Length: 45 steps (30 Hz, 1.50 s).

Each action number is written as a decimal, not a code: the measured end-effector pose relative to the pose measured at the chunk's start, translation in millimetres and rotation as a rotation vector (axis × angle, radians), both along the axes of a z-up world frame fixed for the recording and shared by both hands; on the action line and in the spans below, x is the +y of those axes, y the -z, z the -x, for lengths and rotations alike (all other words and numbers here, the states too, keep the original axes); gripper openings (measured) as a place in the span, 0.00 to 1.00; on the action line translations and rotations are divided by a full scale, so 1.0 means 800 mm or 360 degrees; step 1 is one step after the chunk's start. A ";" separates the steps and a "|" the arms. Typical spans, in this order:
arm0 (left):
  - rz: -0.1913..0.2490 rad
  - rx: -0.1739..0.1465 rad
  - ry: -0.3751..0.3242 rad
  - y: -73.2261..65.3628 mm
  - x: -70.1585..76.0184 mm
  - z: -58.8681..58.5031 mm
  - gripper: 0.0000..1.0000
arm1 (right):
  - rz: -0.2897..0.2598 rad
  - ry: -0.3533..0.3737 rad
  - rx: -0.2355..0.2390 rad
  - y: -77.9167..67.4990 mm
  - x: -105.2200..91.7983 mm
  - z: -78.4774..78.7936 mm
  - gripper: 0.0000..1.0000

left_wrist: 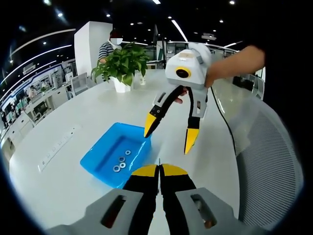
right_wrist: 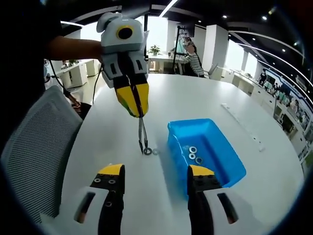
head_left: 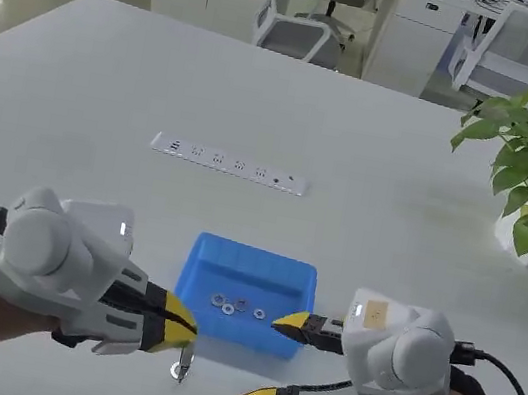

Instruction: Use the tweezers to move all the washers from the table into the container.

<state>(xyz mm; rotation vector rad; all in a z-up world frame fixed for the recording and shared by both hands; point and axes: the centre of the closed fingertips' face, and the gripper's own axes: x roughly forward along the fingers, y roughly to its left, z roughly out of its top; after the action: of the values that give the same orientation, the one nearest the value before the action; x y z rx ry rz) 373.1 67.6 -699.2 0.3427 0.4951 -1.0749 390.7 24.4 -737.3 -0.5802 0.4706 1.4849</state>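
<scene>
The left gripper (head_left: 180, 325) has its jaws pressed together on the tweezers (right_wrist: 142, 133), which hang point-down from its yellow tips to the table (head_left: 106, 110). The tweezer points stand at a washer (right_wrist: 147, 151) lying on the table just outside the blue container (head_left: 257, 253), at about seven o'clock of it in the head view. A second washer (right_wrist: 156, 152) lies just beside the first, on the container's side. Whether the points pinch the first washer or merely rest at it is too small to tell. A few washers (head_left: 238, 307) lie on the container's floor. The right gripper (head_left: 269, 359) hovers near the container's five o'clock corner, jaws spread wide and holding nothing.

The step in hand looks to be the pick-up of one of the last loose washers. The next move would call for a steady squeeze so the points close on the ring's edge. A clean lift and a short carry toward one o'clock over the near wall would follow, then the release. The neighbouring washer sits close enough to be nudged.
</scene>
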 end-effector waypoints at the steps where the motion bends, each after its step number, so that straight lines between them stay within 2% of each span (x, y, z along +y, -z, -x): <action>1: -0.0002 0.0001 0.0005 0.000 0.000 0.000 0.05 | 0.0000 -0.0018 -0.0008 0.000 0.003 0.000 0.50; 5: -0.0010 0.0004 0.0010 0.001 0.000 -0.001 0.05 | -0.0009 -0.0085 -0.0004 0.003 0.013 0.002 0.43; 20: -0.0014 0.0028 0.0035 0.000 -0.002 0.000 0.05 | 0.0047 -0.0364 -0.0014 0.021 0.046 0.012 0.30; 31: -0.0017 0.0035 0.0051 0.001 -0.002 0.001 0.05 | 0.0068 -0.0485 0.0038 0.034 0.067 0.026 0.19; 45: -0.0021 0.0047 0.0063 0.001 -0.001 0.001 0.05 | 0.0106 -0.0605 -0.0003 0.044 0.082 0.033 0.10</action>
<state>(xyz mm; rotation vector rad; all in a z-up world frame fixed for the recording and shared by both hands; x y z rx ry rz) 372.4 66.6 -700.1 0.3497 0.5235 -1.1169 364.2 89.8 -772.3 -0.7535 0.4248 1.8338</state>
